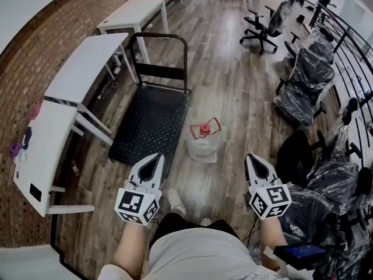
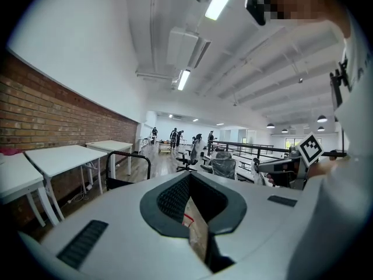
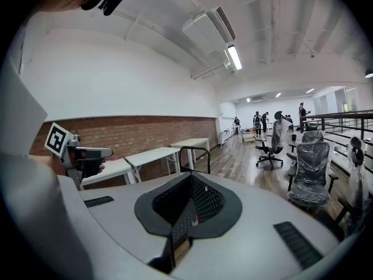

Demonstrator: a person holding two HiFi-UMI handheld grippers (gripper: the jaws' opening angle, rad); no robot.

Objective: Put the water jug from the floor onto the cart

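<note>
Closest in, at six o'clock: one shoe [image 1: 175, 200] on the wood floor. Just ahead, left gripper [image 1: 156, 157] at eleven o'clock and right gripper [image 1: 252, 158] at one o'clock. Both with jaws pressed together and holding nothing, as shown in each gripper view by pads meeting at the tip.

Next out, dead ahead at twelve o'clock: water jug [image 1: 204, 140], upright on the floor, clear-bodied, with a red cap and a thin red carry handle on top. Well apart from either gripper and not yet lifted, so the task looks barely begun.

Beyond, toward eleven o'clock: cart [image 1: 148, 121], its dark flat deck just beside the jug, push handle [image 1: 161, 36] upright at the far end.

Farther off at ten o'clock, white tables [image 1: 81, 69] along the brick wall. At two o'clock, wrapped office chairs [image 1: 306, 80].

Likely trouble from here:
- Arriving with jaws closed and shoving the jug over, for want of opening in time.
- Pinching only the thin red handle, inviting swing, twist or slip under a possibly heavy, sloshing load.
- Squeezing the smooth round body unevenly from two sides, letting it squirt out and drop.
- Clipping the deck edge through too low a lift.
- Setting down near the rim of the deck, risking a topple or a rolling cart.
</note>
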